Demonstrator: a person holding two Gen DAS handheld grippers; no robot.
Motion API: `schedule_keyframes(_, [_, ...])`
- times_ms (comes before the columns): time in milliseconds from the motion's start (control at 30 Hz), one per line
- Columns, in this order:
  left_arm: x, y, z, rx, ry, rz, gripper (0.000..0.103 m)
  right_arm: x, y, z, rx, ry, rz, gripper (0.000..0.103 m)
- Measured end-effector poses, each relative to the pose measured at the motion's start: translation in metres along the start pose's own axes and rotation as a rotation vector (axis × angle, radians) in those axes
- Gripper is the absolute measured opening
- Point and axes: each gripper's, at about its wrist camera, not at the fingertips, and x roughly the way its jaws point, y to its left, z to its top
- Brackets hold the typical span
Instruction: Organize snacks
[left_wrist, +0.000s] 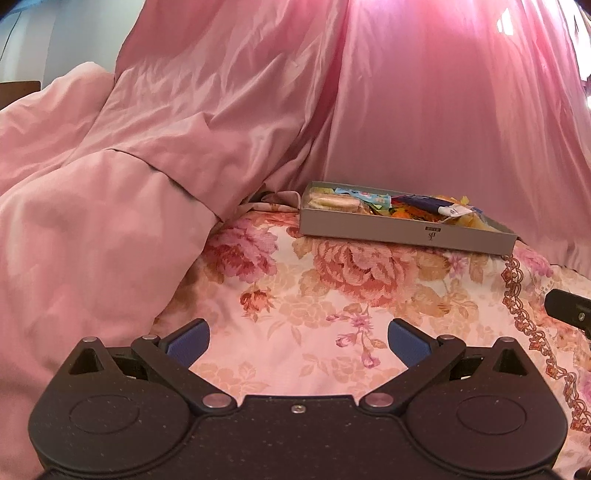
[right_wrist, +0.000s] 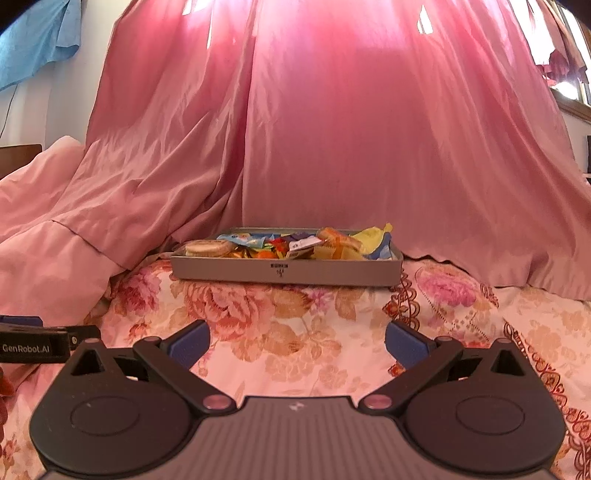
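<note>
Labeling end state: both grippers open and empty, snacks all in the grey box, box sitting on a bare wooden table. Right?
One thing is off: the grey box sits on a floral bedspread, not a bare wooden table; the right wrist view shows it plainly. The rest holds: the left gripper and right gripper have jaws spread and empty, and the snacks lie in the box.

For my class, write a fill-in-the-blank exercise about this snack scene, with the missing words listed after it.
1. The snacks lie in a shallow grey ____.
2. The box rests on a bedspread printed with ____.
3. Behind the box hangs a curtain coloured ____.
4. The left gripper and right gripper both have their jaws ____.

Missing words: box; flowers; pink; open
</note>
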Motion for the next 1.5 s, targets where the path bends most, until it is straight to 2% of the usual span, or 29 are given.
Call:
schedule_keyframes(367, [0.012,0.004,-0.006,0.032,-0.028,0.006,0.102,0.006,0.004,-0.013,0.017,-0.007,0.013,0.103])
schedule_keyframes(700, [0.029,0.003,-0.012,0.049,0.0,-0.008,0.102,0.028,0.002,-0.023,0.062,0.025,-0.015,0.103])
schedule_keyframes(1500, [0.03,0.003,-0.017,0.047,0.018,-0.014,0.102,0.028,0.005,-0.027,0.063,0.045,0.001,0.103])
